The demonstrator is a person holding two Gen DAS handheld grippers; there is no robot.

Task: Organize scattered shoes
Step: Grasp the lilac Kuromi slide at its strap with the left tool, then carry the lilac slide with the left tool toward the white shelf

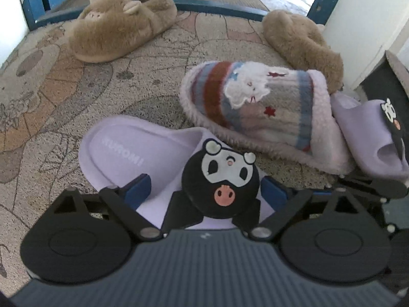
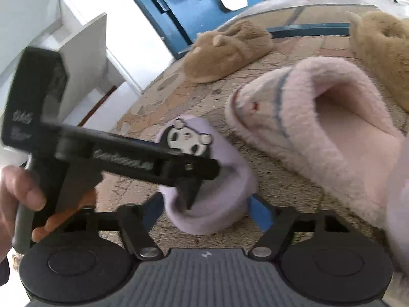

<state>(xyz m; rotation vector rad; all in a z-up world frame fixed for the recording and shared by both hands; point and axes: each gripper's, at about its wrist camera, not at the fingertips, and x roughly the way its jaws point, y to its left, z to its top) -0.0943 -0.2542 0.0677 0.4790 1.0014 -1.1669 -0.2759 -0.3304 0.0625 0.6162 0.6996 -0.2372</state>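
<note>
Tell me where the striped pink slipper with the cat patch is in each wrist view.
Left wrist view: striped pink slipper right of centre, cat patch facing up.
Right wrist view: the slipper is on the right, seen from its open heel end.
Shared landmark: tan plush slipper with ears, beyond it to the left in both.

The striped fleece slipper [image 1: 258, 107] lay mid-rug [image 1: 64, 89]. Before it, to its left, sat a lilac rubber slide [image 1: 122, 148]; touching its right, another lilac slide [image 1: 370, 138]. Behind it lay two tan plush slippers, one left [image 1: 120, 28], one right [image 1: 301, 46].
</note>
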